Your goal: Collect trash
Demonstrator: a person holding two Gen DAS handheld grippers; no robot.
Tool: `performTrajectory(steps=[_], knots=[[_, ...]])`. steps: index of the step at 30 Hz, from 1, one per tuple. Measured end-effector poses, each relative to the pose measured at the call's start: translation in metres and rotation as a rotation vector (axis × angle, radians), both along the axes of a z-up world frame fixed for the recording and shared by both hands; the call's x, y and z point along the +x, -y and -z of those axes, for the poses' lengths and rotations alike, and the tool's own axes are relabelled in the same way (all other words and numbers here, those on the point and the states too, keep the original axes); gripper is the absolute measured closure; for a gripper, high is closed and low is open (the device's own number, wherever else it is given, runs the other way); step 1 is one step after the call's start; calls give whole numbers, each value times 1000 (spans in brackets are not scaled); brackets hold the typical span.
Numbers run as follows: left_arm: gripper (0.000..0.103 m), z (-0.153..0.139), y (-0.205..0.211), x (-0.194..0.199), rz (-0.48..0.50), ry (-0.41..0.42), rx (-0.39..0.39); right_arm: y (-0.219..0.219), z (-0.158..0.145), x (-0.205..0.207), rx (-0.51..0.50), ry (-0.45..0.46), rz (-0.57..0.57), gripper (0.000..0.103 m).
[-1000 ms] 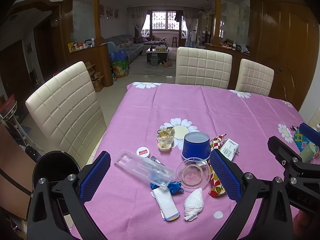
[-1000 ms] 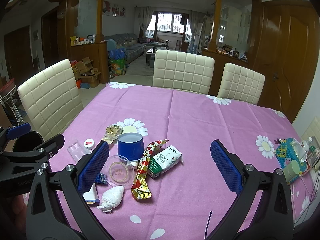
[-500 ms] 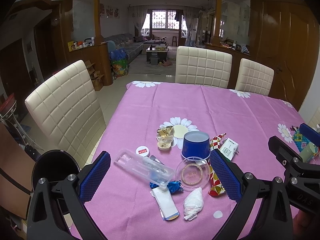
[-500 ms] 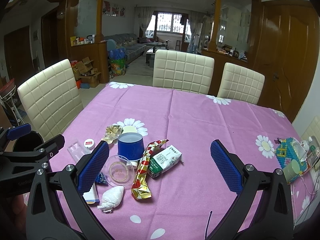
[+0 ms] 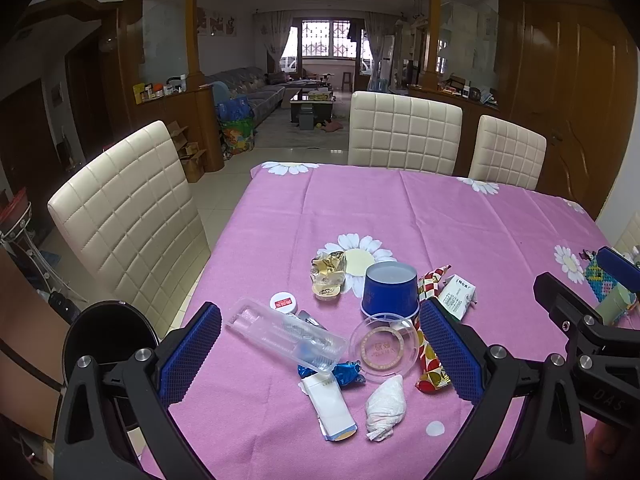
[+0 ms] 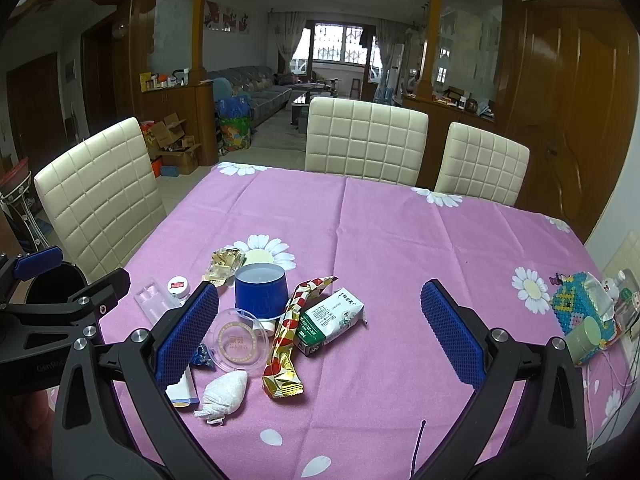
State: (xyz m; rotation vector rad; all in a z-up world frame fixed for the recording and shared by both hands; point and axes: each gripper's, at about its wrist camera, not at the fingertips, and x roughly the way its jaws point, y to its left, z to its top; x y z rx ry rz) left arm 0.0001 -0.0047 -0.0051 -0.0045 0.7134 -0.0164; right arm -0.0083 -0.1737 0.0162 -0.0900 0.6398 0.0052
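Trash lies in a heap on the pink flowered tablecloth (image 5: 400,216): a clear plastic tray (image 5: 286,334), an upturned blue cup (image 5: 390,289), a clear round lid (image 5: 384,348), a crumpled tissue (image 5: 385,404), a red-gold wrapper (image 6: 286,340) and a green-white carton (image 6: 330,320). My left gripper (image 5: 320,352) hovers open over the heap, nothing between its fingers. My right gripper (image 6: 318,336) is open too, above the wrapper and carton. A black bin (image 5: 106,334) stands left of the table.
Cream padded chairs stand at the left (image 5: 128,220) and far side (image 5: 404,132) of the table. A beaded tissue box (image 6: 580,308) and small jars sit at the right edge. A small white-lidded tub (image 5: 283,302) and gold wrappers (image 5: 328,272) lie beside the heap.
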Motion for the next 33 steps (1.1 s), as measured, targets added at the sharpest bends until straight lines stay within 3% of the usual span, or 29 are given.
performTrajectory(steps=[33], knots=[[6,1,2,1,2,-3,1,-2,2,0,0,-2,-2,3]])
